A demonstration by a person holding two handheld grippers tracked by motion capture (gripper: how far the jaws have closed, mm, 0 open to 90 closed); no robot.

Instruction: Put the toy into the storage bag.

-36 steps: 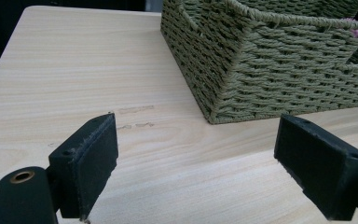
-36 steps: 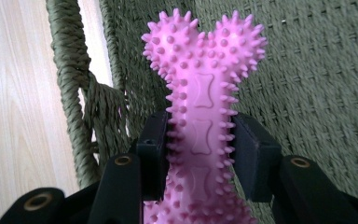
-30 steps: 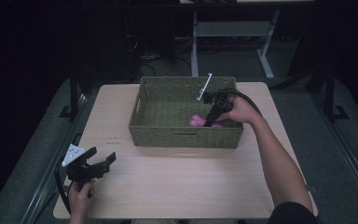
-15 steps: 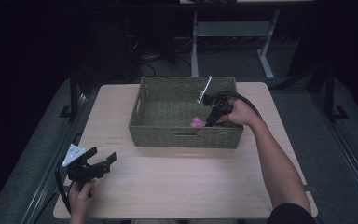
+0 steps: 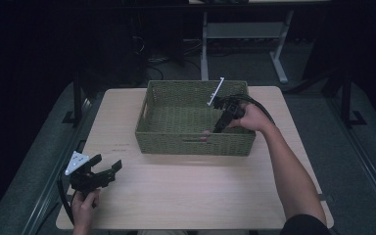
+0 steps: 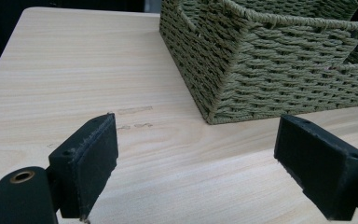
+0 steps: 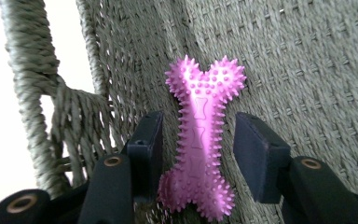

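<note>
While I watch remotely, status:
right gripper (image 7: 193,154): jaws parted around pink spiky rubber bone toy (image 7: 200,140), not clamped
toy: on floor of green woven basket (image 5: 166,100), by near wall
left gripper (image 6: 196,172): spread wide, empty, idling over pale wooden table (image 6: 74,70)

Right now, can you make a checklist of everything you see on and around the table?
Surface: light wooden table, faint marks near the basket.
Job's things: green woven basket; spiky pink bone toy lying inside it.
Clutter: nothing seen.
Grippers: left gripper open, low over the table's near left corner; right gripper inside the basket, its jaws on either side of the toy, a gap on one side.
Cables: black cable trails from the right gripper.
Surroundings: dark room, grey floor, a metal frame behind the table.
</note>
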